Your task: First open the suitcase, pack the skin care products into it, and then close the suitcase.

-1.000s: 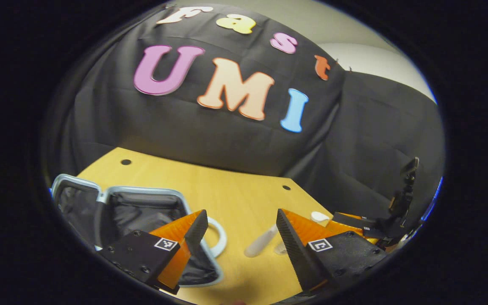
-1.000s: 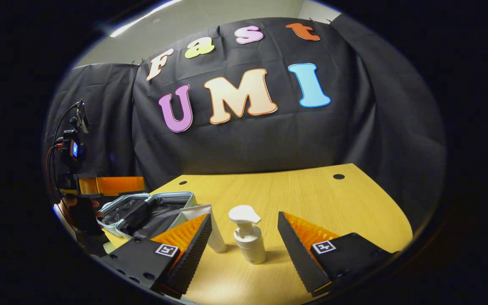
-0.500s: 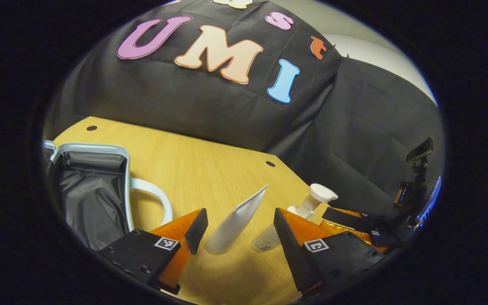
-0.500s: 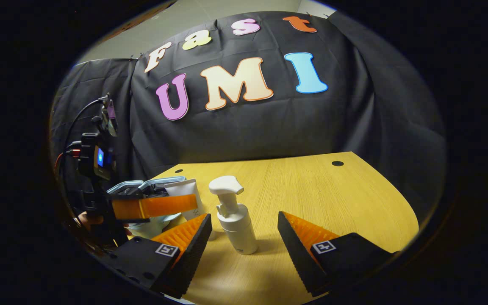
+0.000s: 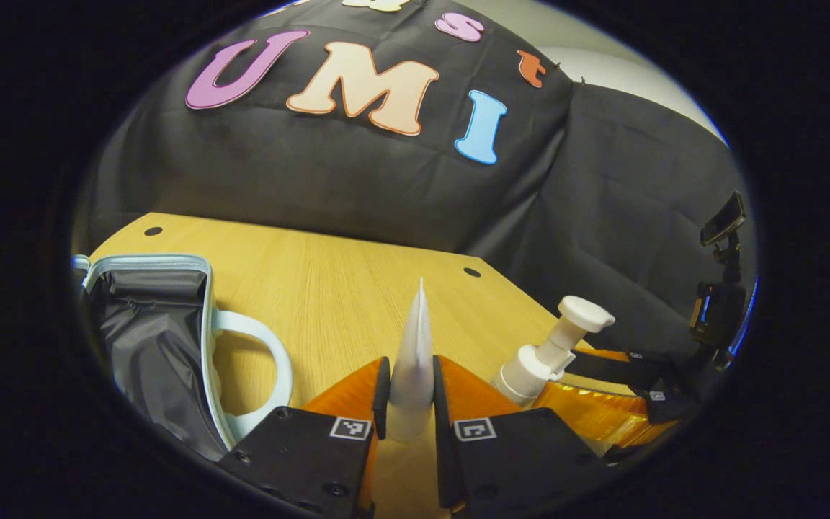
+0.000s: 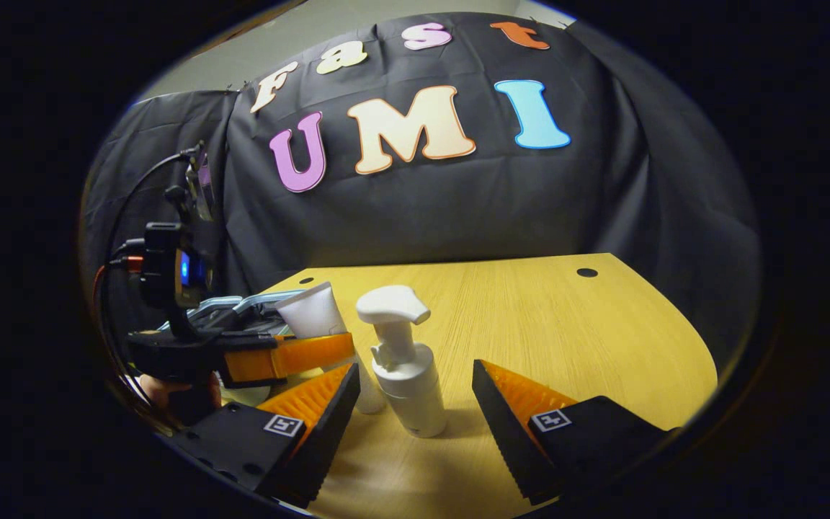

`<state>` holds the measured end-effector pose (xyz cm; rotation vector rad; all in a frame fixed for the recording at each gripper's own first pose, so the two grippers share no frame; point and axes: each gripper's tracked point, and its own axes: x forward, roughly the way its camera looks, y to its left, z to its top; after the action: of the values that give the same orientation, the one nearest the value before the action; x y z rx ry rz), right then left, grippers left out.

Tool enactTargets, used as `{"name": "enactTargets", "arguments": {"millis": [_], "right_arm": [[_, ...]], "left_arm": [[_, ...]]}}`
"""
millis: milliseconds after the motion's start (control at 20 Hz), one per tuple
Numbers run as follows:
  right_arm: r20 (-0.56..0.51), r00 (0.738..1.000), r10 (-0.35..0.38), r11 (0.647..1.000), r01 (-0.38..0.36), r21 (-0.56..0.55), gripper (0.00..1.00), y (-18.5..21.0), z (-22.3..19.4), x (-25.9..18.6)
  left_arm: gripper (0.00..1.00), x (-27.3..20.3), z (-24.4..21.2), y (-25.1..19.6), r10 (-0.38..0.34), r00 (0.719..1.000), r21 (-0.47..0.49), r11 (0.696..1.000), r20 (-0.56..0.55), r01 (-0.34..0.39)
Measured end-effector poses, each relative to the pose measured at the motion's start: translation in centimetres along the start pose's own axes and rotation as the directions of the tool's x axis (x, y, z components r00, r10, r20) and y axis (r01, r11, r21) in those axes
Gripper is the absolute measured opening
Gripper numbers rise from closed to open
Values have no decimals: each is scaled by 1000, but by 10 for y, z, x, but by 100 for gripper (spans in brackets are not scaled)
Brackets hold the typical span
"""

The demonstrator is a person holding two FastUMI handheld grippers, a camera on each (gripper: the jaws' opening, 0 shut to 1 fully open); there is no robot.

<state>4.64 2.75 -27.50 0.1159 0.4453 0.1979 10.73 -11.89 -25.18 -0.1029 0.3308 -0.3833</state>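
In the left gripper view, the open suitcase lies at the bench's left. The left hand-held gripper clamps the white tube. The pump bottle stands between the right hand-held gripper's wide-spread fingers.

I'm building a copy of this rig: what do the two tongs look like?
Both the left tongs and right tongs have wedge-shaped fingers with ridged inner faces, each bearing a square black-and-white marker. In the right gripper view, black cables loop from the left one's mounted device.
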Motion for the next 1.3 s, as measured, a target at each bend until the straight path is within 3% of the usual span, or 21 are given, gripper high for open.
{"name": "enactTargets", "arguments": {"millis": [100,450,500,600,650,800,950,1200,1300], "right_arm": [[-16,1000,-2,1000,2,-10,98,1,-5,7],[-61,998,-6,999,4,-42,98,2,-23,27],[-66,998,-12,999,9,-40,97,2,-26,28],[-71,997,-20,999,17,-37,84,2,-26,31],[-74,997,-27,999,24,-38,70,1,-26,32],[-101,994,-38,998,31,-63,64,1,-24,33],[-96,995,-34,996,26,-82,60,9,-4,28],[-84,995,43,999,-46,-27,61,64,41,19],[-92,991,94,996,-94,3,61,98,50,17]], "left_arm": [[21,-3,1,1,-6,1000,-20,1000,-8,6],[23,-51,48,21,-9,999,-103,995,-38,5],[20,-61,54,30,-2,999,-107,994,-47,-3],[23,-85,63,49,24,996,-102,994,-82,-32],[20,-96,64,60,42,994,-93,994,-105,-52],[21,-134,66,100,95,981,-92,989,-167,-111],[23,-169,51,148,149,953,-101,978,-263,-180],[23,-182,8,198,118,886,-156,966,-449,-208],[24,-177,1,210,104,878,-181,961,-466,-210]]}}
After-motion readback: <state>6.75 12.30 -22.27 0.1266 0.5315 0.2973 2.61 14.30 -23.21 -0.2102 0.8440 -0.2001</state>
